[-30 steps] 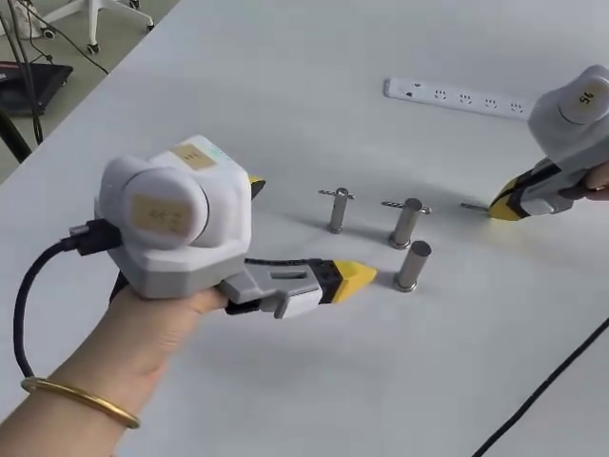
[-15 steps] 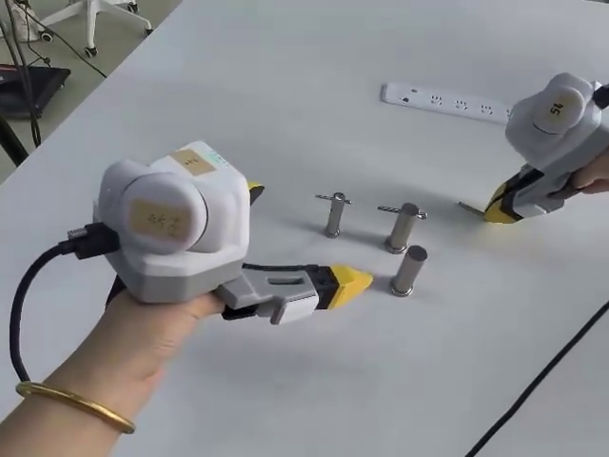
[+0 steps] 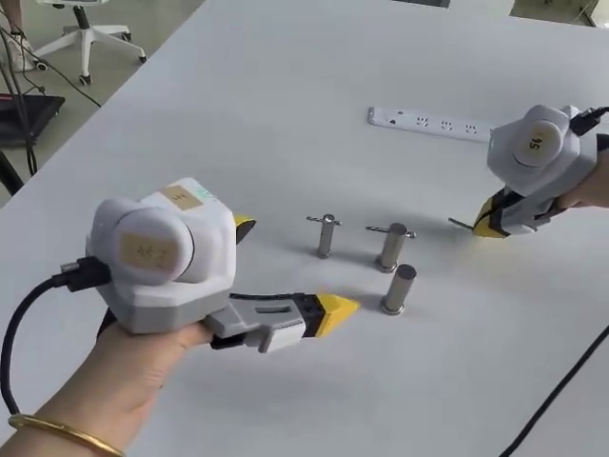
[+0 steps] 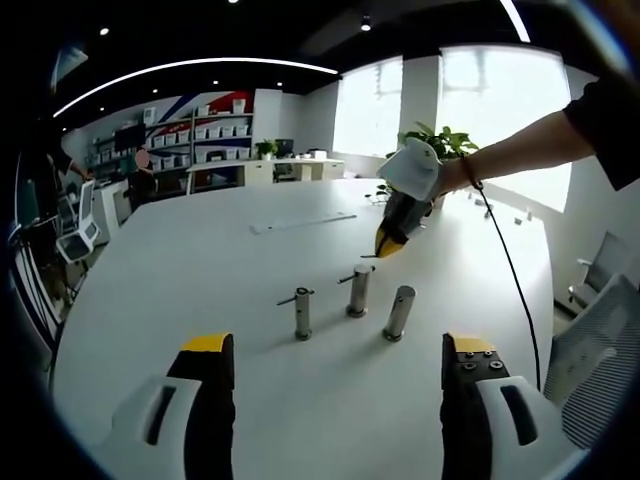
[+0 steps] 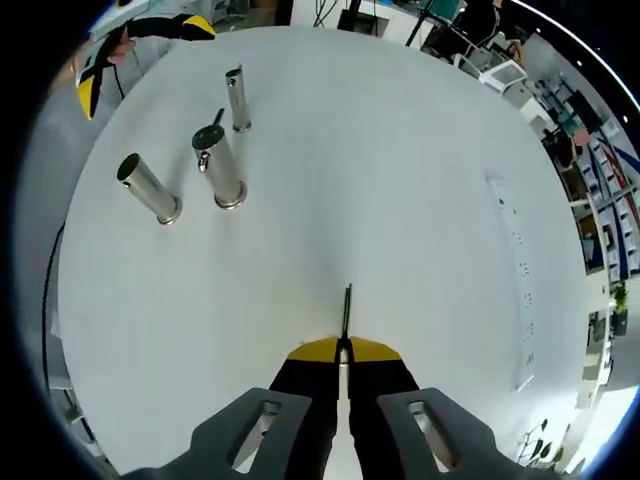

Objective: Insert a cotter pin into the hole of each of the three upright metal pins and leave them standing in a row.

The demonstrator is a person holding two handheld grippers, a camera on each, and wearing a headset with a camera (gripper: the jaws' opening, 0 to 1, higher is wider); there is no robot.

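Holding a cotter pin (image 5: 346, 310) in my right claw (image 5: 343, 350): the jaws are pinched tight on its near end and the rest pokes straight out ahead of the tips, low over the white bench (image 3: 285, 114). I can't tell whether its far end touches the surface. Ahead of this claw and off to its left stand the three metal pins, all upright. The bare pin (image 5: 150, 189) is plain-topped. Just beside it, the middle pin (image 5: 220, 165) carries a cotter through its top, and so does the far pin (image 5: 238, 98) beyond it.

My left claw (image 4: 338, 346) hangs with its jaws spread wide, gripping nothing. It faces the three pins from well short of them, with the bare pin ahead and slightly to its right. My right claw sits past the pins on the other side. A power strip (image 3: 428, 124) lies off to the right of the right claw.
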